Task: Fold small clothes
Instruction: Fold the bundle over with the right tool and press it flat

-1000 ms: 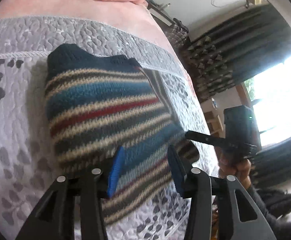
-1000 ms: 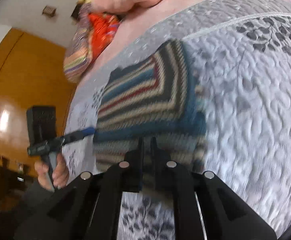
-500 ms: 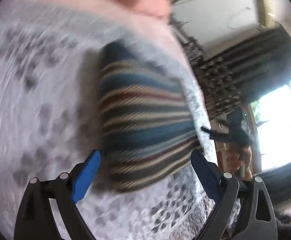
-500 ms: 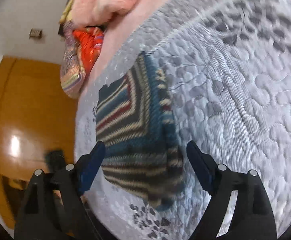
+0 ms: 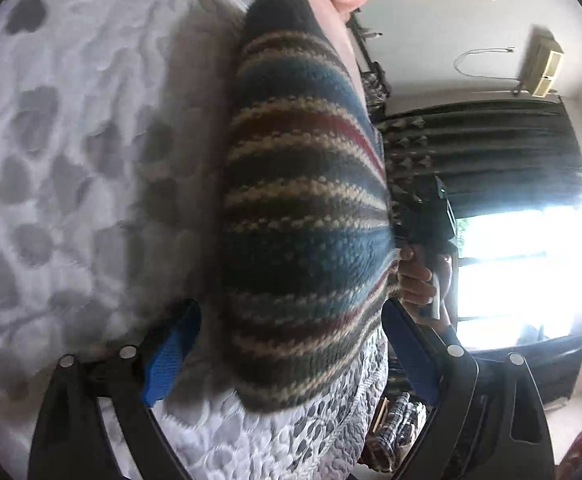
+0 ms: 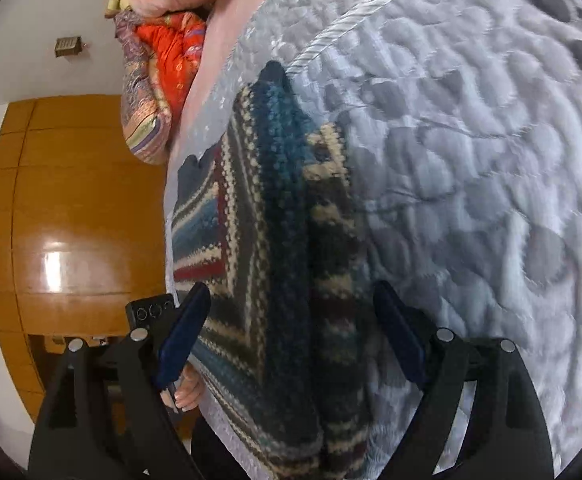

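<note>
Left wrist view: the striped sweater (image 5: 303,216) is seen folded on the grey quilt (image 5: 71,160), framed by the wide, empty left gripper (image 5: 291,356). The right gripper (image 6: 291,336) is likewise spread wide beside the sweater, holding nothing. Folding is judged nearly complete; a final tidy or setting aside is called for.

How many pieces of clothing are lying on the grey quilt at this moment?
1. A striped knitted sweater lies folded on the quilt, near its edge, between the open fingers of the left gripper and right gripper. Others may lie outside the view.
</note>
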